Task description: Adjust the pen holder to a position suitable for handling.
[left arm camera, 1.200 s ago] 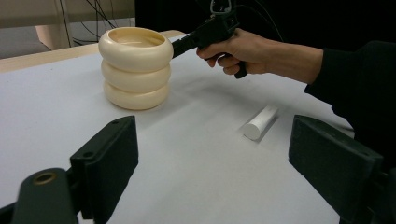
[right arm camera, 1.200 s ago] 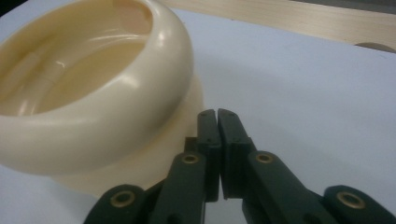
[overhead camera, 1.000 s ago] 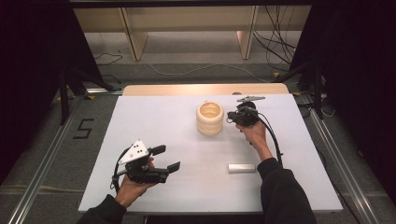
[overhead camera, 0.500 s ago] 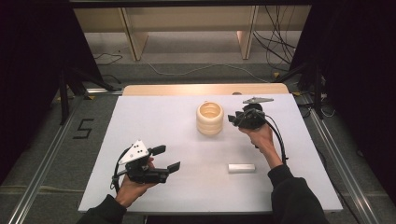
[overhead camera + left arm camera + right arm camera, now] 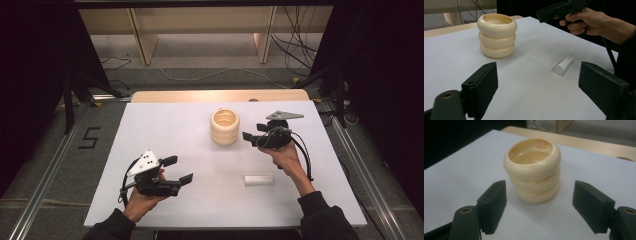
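White table (image 5: 165, 130) — ringed cup (image 5: 224, 126), gripper (image 5: 251, 139)

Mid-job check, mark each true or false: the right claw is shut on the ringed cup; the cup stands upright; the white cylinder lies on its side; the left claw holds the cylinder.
1. The right claw is shut on the ringed cup: false. Its jaws have just been opening and stand beside the cup, nothing between them.
2. The cup stands upright: true.
3. The white cylinder lies on its side: true.
4. The left claw holds the cylinder: false. It is open and empty.
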Demonstrator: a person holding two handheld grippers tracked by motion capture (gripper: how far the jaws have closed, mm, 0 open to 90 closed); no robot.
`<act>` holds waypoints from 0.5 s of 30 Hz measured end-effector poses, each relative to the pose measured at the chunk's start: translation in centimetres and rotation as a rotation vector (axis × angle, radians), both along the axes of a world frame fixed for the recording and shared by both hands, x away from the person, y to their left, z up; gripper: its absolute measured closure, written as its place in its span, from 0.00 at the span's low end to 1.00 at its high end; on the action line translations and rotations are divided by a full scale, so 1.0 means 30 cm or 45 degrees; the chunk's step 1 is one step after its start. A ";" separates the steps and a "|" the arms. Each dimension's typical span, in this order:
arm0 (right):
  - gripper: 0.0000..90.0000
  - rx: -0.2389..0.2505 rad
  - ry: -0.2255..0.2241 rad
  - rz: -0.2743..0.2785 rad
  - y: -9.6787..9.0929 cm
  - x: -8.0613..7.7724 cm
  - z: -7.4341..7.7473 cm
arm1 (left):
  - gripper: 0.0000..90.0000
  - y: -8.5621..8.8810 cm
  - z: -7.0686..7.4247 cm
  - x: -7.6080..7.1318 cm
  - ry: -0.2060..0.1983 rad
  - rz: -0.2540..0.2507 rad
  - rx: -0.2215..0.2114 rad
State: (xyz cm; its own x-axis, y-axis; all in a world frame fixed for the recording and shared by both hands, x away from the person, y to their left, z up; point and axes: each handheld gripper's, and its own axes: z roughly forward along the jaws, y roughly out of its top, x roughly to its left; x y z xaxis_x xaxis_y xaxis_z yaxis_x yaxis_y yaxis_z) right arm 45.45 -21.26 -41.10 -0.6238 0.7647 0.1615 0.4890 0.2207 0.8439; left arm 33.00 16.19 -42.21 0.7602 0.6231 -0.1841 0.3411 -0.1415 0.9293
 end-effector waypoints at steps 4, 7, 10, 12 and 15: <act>0.27 -0.026 -0.019 0.054 0.002 -0.040 0.015 | 0.17 -0.001 0.001 0.000 0.001 0.000 -0.001; 0.25 -0.011 -0.045 0.089 0.001 -0.060 0.030 | 0.17 -0.003 0.001 0.000 -0.004 0.000 0.004; 0.25 -0.026 -0.057 0.105 0.000 -0.075 0.043 | 0.17 -0.002 0.001 0.001 0.001 -0.002 0.001; 0.24 -0.044 -0.048 0.114 0.000 -0.086 0.044 | 0.17 -0.002 0.002 0.001 0.002 -0.001 0.001; 0.24 -0.082 -0.036 0.125 -0.002 -0.101 0.043 | 0.17 -0.004 0.001 0.002 0.002 0.001 0.000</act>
State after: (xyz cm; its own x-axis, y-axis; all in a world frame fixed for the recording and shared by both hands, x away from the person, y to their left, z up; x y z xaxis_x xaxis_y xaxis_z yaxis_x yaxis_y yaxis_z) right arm 42.41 -21.32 -39.80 -0.6999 0.7079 0.0953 0.4387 0.3208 0.8394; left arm 33.08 16.07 -42.17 0.7592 0.6239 -0.1852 0.3426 -0.1412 0.9288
